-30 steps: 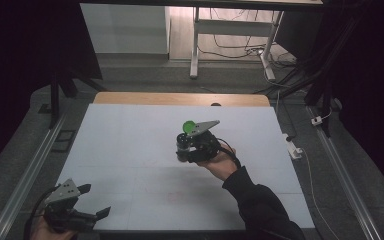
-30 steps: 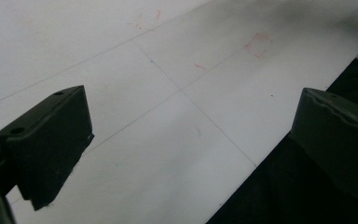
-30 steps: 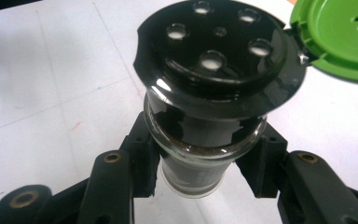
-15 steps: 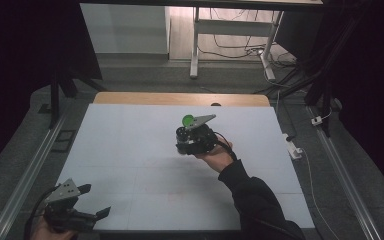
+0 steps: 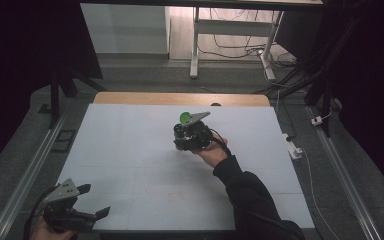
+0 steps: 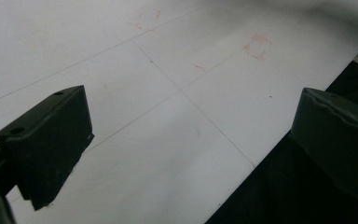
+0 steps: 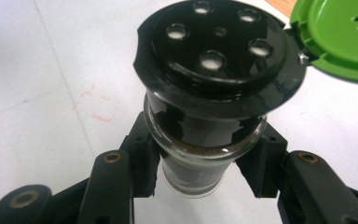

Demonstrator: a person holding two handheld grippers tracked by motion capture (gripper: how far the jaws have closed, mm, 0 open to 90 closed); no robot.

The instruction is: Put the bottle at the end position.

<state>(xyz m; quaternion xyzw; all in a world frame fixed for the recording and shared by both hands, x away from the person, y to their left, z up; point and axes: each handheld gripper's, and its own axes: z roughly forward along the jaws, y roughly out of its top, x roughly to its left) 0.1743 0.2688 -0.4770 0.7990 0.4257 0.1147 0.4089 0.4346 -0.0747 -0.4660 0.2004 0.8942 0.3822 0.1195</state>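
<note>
A glass shaker jar [image 7: 219, 60] has a black sifter top with several holes. Its green flip lid [image 7: 340, 32] hangs open to one side. My right gripper [image 7: 200, 163] is shut on the jar's glass body just under the black top. From above, the right gripper [image 5: 189, 134] is over the middle of the white table, with the green lid [image 5: 185, 117] at its far side. At the near left corner my left gripper [image 5: 95, 200] is open. Between its fingers [image 6: 51, 140] lies bare white table surface.
The white table top [image 5: 130, 150] has faint red marks [image 6: 258, 44] and thin seam lines. A wooden strip [image 5: 180, 98] runs along its far edge. A power strip [image 5: 294, 147] lies off the right edge, and metal rails flank both sides.
My right gripper has carried the jar a little to the left and farther from me. The left gripper has stayed where it was.
</note>
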